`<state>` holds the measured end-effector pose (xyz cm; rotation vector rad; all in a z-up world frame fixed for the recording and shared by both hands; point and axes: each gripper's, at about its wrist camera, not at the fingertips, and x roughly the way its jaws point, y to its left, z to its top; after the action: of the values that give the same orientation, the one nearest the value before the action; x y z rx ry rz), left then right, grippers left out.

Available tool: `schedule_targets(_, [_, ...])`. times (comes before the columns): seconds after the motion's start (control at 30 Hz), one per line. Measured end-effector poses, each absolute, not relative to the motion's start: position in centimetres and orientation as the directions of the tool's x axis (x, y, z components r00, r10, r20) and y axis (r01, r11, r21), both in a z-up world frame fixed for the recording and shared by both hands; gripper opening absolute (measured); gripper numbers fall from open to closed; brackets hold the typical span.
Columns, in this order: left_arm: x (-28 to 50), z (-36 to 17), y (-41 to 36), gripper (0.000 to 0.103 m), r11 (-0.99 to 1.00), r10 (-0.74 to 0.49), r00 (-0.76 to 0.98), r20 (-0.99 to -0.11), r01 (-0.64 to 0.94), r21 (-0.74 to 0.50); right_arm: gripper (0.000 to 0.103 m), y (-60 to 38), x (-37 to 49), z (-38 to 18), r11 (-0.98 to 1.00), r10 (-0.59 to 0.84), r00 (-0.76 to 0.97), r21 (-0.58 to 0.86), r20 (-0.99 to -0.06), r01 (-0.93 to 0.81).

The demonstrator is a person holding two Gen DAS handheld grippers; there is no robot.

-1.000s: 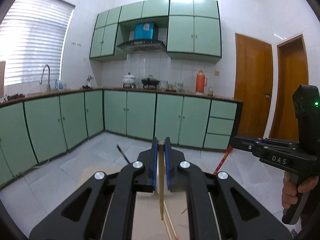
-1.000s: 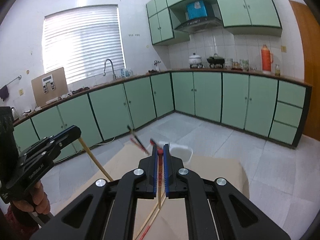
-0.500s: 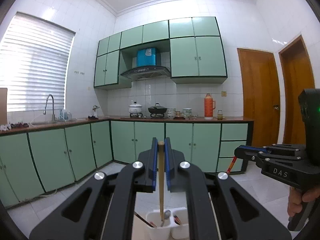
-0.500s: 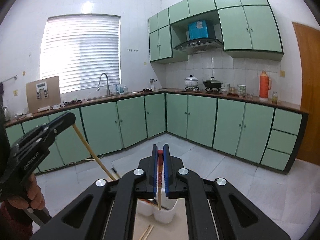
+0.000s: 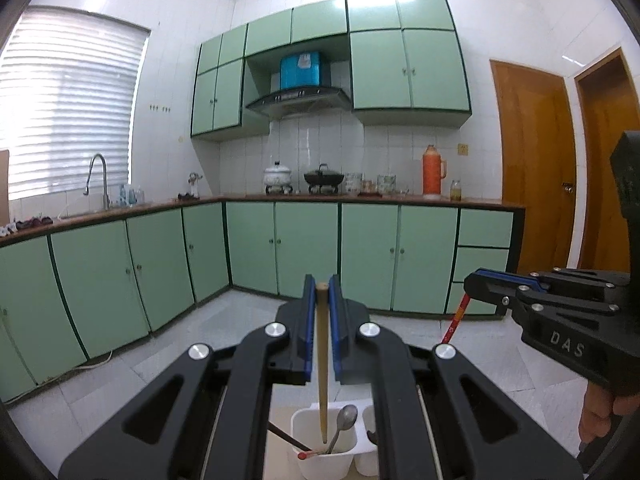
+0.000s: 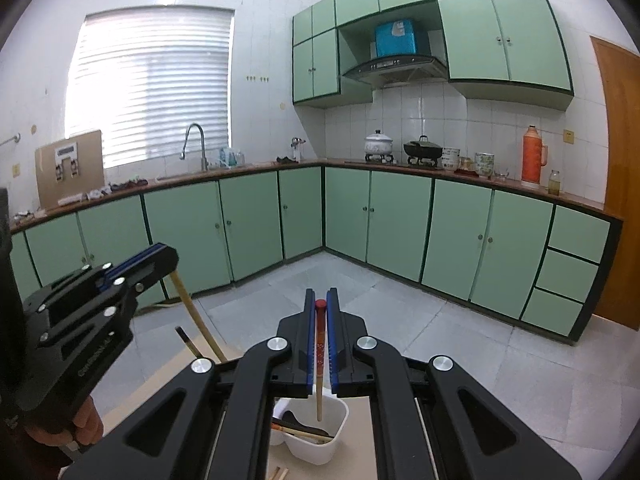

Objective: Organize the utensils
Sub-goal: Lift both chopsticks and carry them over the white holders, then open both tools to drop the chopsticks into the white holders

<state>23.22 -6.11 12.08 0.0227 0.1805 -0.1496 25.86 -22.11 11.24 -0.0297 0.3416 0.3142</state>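
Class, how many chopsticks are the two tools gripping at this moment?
2. A plain wooden chopstick is in the left tool; a red-topped chopstick is in the right tool, both over the white holder. Others lie in it, partly hidden.

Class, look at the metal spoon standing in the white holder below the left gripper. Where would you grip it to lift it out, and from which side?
Grip the spoon near its upper end, the bowl and the neck under it, coming from above. It leans bowl-up in the white holder, with its handle down inside. The wooden chopstick in the left gripper hangs close beside it, so approach from the spoon's right.
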Motion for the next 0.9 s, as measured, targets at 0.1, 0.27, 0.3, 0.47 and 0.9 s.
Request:
schedule_targets(0.1, [24.1, 10.9, -5.9, 0.006, 0.989, -0.145, 0.967, -0.210, 0.150, 0.008, 0.005, -21.9, 26.5, 9.9, 0.949, 0.302, 0.884, 0.028, -0.356, -0.313])
schedule_targets(0.27, [25.1, 9.2, -5.4, 0.008, 0.988, -0.143, 0.955, -0.260, 0.151, 0.010, 0.006, -21.4, 27.2, 7.7, 0.940, 0.323, 0.848, 0.037, -0.421, -0.339])
schedule_targets(0.3, [25.0, 9.0, -5.3, 0.009, 0.989, -0.139, 0.954, -0.264, 0.148, 0.015, 0.006, -21.3, 27.2, 7.3, 0.939, 0.325, 0.843, 0.039, -0.430, -0.342])
schedule_targets(0.47, [24.3, 8.7, -5.1, 0.035, 0.989, -0.137, 0.957, -0.256, 0.145, 0.015, 0.009, -22.4, 26.5, 6.3, 0.936, 0.346, 0.825, 0.101, -0.447, -0.338])
schedule_targets(0.9, [18.5, 9.2, -3.8, 0.058, 0.992, -0.119, 0.975, -0.188, 0.122, 0.005, 0.048, -25.5, 21.8, 7.1, 0.953, 0.302, 0.873, 0.138, -0.383, -0.269])
